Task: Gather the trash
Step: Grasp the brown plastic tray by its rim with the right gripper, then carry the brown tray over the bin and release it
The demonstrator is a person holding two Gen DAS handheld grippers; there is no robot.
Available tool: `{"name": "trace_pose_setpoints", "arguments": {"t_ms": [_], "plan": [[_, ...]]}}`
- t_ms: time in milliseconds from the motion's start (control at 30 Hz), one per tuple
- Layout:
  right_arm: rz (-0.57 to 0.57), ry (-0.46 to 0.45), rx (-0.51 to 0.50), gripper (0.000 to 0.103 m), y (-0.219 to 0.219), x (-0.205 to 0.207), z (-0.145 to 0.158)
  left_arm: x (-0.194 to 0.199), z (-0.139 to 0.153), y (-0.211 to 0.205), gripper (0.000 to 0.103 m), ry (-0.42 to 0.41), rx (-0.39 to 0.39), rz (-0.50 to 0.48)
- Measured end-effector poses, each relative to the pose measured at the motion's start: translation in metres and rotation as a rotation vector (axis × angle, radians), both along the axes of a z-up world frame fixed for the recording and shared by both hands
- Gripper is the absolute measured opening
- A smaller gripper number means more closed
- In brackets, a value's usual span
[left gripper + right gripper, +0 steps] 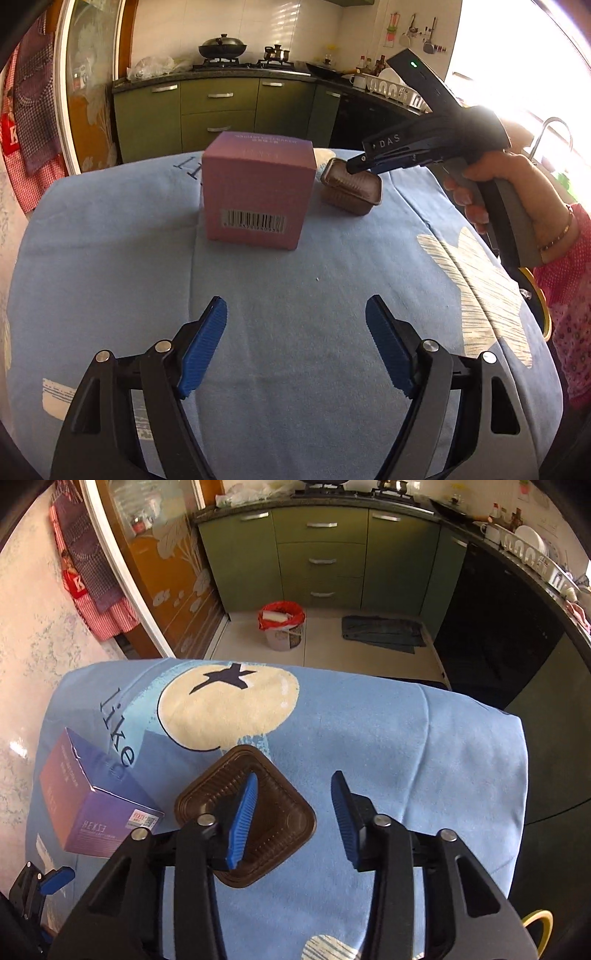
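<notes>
A pink-purple carton (255, 192) with a barcode stands on the blue-clothed table (314, 266). Just to its right sits a brown ribbed plastic tray (351, 194). My left gripper (295, 332) hovers open over bare cloth, short of the carton, with nothing between its fingers. In the right wrist view my right gripper (294, 775) straddles the right edge of the tray (280, 819): one pad is inside it and the other is outside over the cloth. A gap shows, so neither pad presses on the rim. The carton (92, 805) lies to the tray's left.
A bin lined with a red bag (282, 624) stands on the kitchen floor beyond the table's far edge. A dark mat (380, 633) lies beside it, before green cabinets (321, 557). A person's hand (491, 177) holds the right gripper. A yellow-rimmed object (539, 923) sits off the table's right edge.
</notes>
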State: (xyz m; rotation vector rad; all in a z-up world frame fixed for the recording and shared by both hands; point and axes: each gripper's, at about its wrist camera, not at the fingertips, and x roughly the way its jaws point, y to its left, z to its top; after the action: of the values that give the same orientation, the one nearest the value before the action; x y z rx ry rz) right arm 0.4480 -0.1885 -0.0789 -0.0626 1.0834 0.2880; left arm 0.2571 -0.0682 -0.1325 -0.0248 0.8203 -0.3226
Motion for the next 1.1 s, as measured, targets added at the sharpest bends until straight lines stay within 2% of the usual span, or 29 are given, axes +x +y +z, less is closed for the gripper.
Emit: {"name": "trace_pose_setpoints", "arguments": {"t_ms": [67, 167, 300, 500, 733, 900, 1100], "plan": [[0.017, 0.017, -0.002, 0.033, 0.003, 0.002, -0.005, 0.0, -0.002, 0.0, 0.077, 0.012, -0.009, -0.003], [0.02, 0.03, -0.017, 0.018, 0.006, 0.004, -0.01, 0.001, -0.004, -0.001, 0.077, 0.019, -0.015, 0.001], [0.018, 0.024, -0.001, 0.006, 0.006, -0.004, -0.013, 0.002, -0.006, 0.0, 0.08, 0.034, -0.025, 0.006], [-0.013, -0.024, 0.053, 0.004, -0.002, -0.037, -0.004, 0.001, -0.01, -0.001, 0.08, 0.048, -0.034, 0.007], [-0.078, -0.068, 0.16, 0.004, -0.038, -0.107, 0.014, -0.001, -0.014, -0.003, 0.08, 0.062, -0.038, 0.005], [-0.222, -0.114, 0.233, 0.004, -0.094, -0.163, 0.032, 0.002, -0.016, -0.003, 0.08, 0.074, -0.041, 0.007], [-0.532, -0.183, 0.213, 0.004, -0.192, -0.23, 0.047, 0.002, -0.017, -0.003, 0.08, 0.077, -0.042, 0.008]]}}
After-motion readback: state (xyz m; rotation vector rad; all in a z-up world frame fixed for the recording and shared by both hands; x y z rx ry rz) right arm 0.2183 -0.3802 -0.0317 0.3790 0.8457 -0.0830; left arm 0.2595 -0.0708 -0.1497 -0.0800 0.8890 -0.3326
